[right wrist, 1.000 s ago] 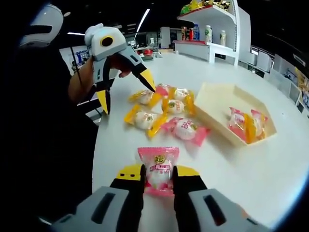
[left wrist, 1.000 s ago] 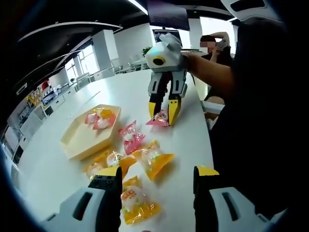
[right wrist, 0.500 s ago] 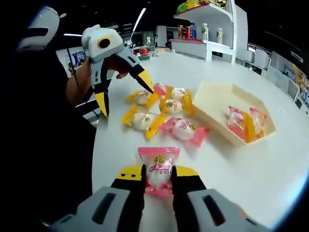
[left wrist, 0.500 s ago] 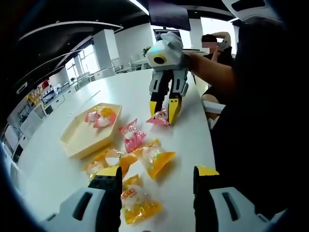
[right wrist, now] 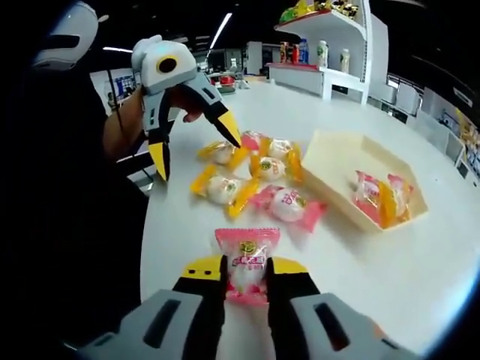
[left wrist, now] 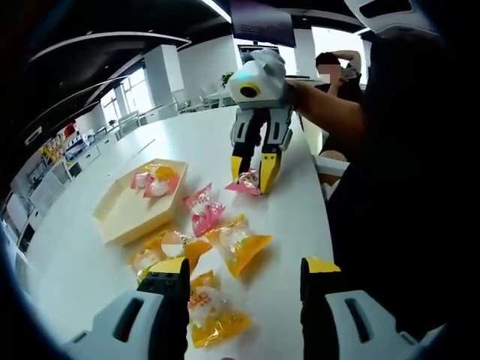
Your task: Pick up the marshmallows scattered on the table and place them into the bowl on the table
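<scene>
My right tool (right wrist: 246, 271) pinched the pink marshmallow (right wrist: 247, 264) low in frame, bound for the bowl (right wrist: 330, 176); left tool (left wrist: 244, 274) hung open.

Wrapped marshmallows (right wrist: 259, 176), in yellow and pink wrappers, are scattered in a loose cluster on the white bench (right wrist: 420, 270), just beside the bowl (right wrist: 330, 154). One pink-wrapped marshmallow (right wrist: 247, 262) is pinched between the right tongs (right wrist: 247, 268). The pale, shallow, angular bowl holds pink and yellow pieces (right wrist: 381, 193).
</scene>
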The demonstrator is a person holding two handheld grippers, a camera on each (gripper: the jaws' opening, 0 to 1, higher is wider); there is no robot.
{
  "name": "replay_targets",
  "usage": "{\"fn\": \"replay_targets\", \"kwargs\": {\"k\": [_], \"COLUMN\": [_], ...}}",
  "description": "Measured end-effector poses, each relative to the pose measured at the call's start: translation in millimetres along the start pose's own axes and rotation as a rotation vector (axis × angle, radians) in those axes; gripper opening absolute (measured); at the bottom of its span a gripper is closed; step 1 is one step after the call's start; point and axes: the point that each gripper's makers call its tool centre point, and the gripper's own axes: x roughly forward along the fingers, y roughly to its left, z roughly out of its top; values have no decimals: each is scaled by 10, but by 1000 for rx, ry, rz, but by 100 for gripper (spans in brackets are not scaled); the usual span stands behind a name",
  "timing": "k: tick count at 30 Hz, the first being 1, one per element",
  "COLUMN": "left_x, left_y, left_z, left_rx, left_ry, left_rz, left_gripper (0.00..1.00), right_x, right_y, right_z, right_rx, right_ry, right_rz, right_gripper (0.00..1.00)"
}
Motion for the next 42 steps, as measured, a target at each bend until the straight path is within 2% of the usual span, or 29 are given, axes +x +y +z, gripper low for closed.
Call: {"fn": "replay_targets", "kwargs": {"k": [29, 42], "left_x": [19, 17], "left_y": [5, 7], "left_z": [1, -21], "left_rx": [0, -3], "left_ry": [0, 2], "left_rz": [-2, 0], "left_gripper": [59, 59], "right_x": [-49, -128], "right_y": [-24, -118], "right_z": [44, 172], "right_rx": [10, 22], "right_ry": [-42, -97], "right_rz": [-6, -43], "right_gripper": [20, 20]}}
